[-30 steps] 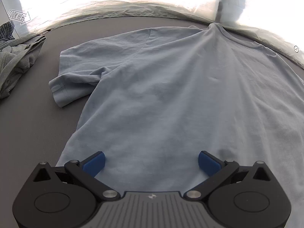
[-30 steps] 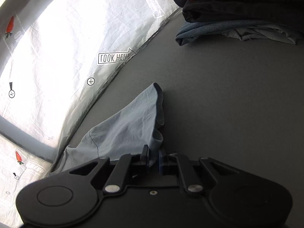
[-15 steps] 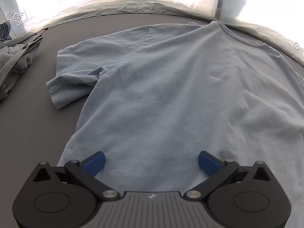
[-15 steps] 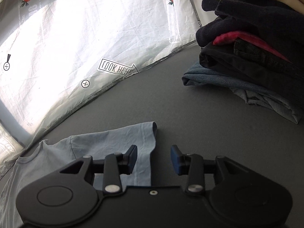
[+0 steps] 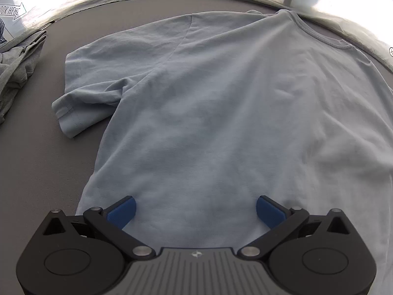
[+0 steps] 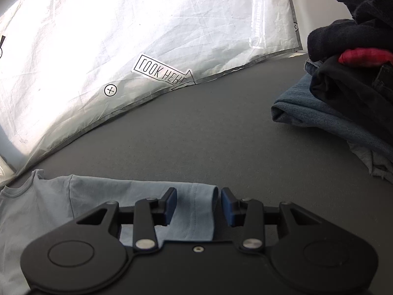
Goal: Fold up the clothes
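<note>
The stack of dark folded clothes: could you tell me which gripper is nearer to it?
Right. The right gripper faces the stack of dark folded clothes across bare table; the left gripper hovers over the light blue T-shirt, stack unseen.

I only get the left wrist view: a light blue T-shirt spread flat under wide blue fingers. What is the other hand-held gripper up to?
Observer: The right hand-held gripper hovers over the T-shirt's far sleeve, its jaws apart, gripping nothing.
Operator: Is that sleeve lying flat?
Observer: Mostly; its hem curls up slightly at the end.
Operator: Anything else over on that side?
Observer: A pile of folded clothes: dark garments with something red tucked in, on top of blue denim.
Operator: Is the pile touching the shirt?
Observer: No, bare grey table lies between them.
</note>
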